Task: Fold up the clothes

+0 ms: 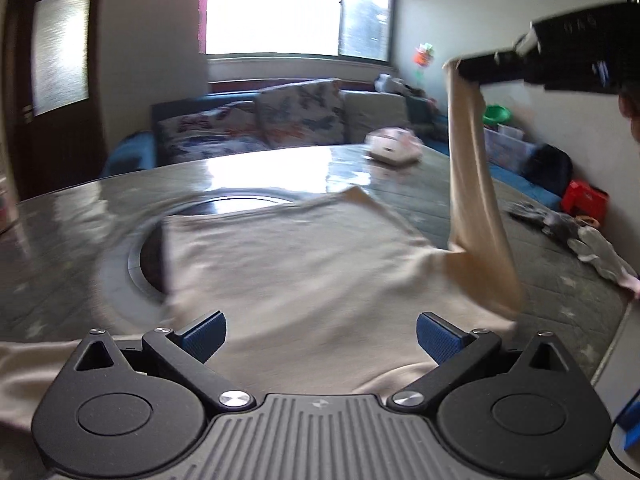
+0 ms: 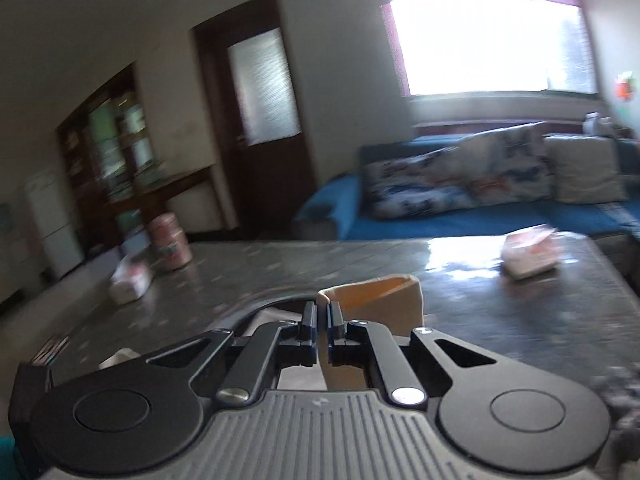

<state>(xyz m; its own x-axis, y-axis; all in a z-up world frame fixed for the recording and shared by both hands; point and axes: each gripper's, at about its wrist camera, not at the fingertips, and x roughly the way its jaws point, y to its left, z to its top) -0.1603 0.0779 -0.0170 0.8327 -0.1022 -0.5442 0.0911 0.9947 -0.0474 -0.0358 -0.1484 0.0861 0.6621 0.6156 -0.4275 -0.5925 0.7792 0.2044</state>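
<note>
A beige long-sleeved shirt [image 1: 296, 264] lies spread on the dark grey table [image 1: 60, 216]. My left gripper [image 1: 320, 338] is open and empty, hovering just above the shirt's near edge. My right gripper [image 1: 464, 66] is shut on the cuff of the shirt's right sleeve [image 1: 474, 184] and holds it high above the table, so the sleeve hangs stretched down to the body. In the right wrist view the right gripper [image 2: 323, 312] pinches the beige cuff [image 2: 380, 300] between its closed fingers.
A round inset [image 1: 240, 202] sits in the table under the shirt's far edge. A white and pink packet [image 1: 394, 146] lies at the far side, grey clothes [image 1: 592, 244] at the right edge. Pink tins [image 2: 168, 242] and a white packet [image 2: 130, 278] stand far left. A blue sofa [image 2: 480, 216] is behind.
</note>
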